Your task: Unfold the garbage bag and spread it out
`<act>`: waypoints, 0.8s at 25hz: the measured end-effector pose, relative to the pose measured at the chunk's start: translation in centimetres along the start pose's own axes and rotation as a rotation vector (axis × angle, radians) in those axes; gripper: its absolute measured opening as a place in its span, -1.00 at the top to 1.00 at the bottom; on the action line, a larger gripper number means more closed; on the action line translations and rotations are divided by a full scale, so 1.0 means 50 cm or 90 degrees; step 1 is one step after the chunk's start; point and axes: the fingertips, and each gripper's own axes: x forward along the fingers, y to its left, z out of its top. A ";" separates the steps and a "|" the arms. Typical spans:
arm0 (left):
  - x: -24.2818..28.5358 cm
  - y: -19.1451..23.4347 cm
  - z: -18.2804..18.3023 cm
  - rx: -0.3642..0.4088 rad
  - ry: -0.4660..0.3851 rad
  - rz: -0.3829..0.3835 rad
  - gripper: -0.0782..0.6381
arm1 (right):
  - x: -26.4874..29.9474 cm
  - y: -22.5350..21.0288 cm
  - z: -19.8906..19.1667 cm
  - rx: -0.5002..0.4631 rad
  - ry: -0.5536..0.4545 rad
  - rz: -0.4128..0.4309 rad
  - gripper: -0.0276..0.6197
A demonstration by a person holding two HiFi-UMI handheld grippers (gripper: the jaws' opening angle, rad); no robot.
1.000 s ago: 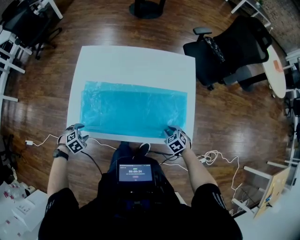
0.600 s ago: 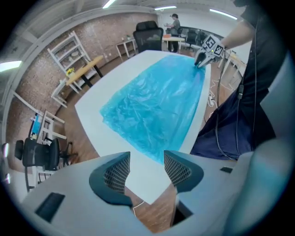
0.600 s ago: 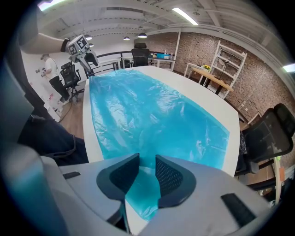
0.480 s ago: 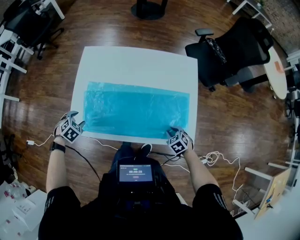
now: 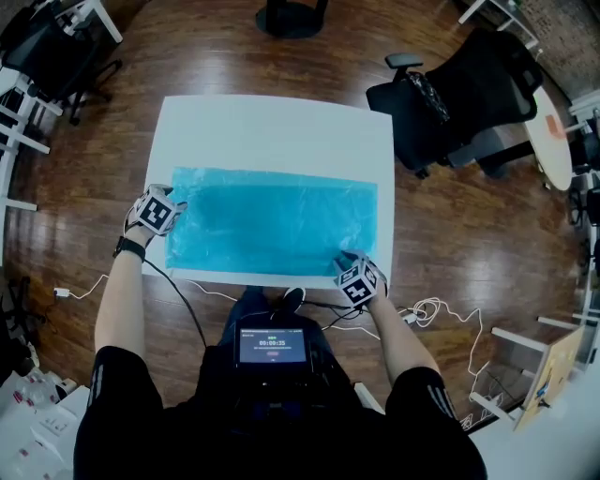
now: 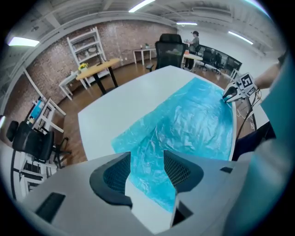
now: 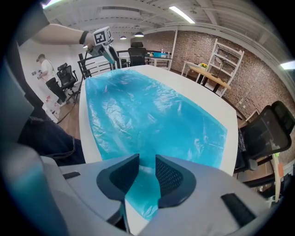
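Ceiling lights over bag: gripper views only

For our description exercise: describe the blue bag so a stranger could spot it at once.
Find the white table on the wooden floor. Spread over its near half lies the garbage bag, the only crinkly blue sheet there.

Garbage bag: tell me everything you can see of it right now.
The garbage bag is thin, translucent blue plastic, crinkled, spread flat as a wide rectangle on the white table, its near edge close to the table's. The left gripper stands at its left edge, the right gripper at its near right corner, both with jaws apart over it; whether they touch it I cannot tell.
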 end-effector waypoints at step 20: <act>0.145 0.016 -0.015 0.082 0.113 -0.031 0.20 | -0.070 -0.234 0.141 0.185 -0.093 -0.068 0.40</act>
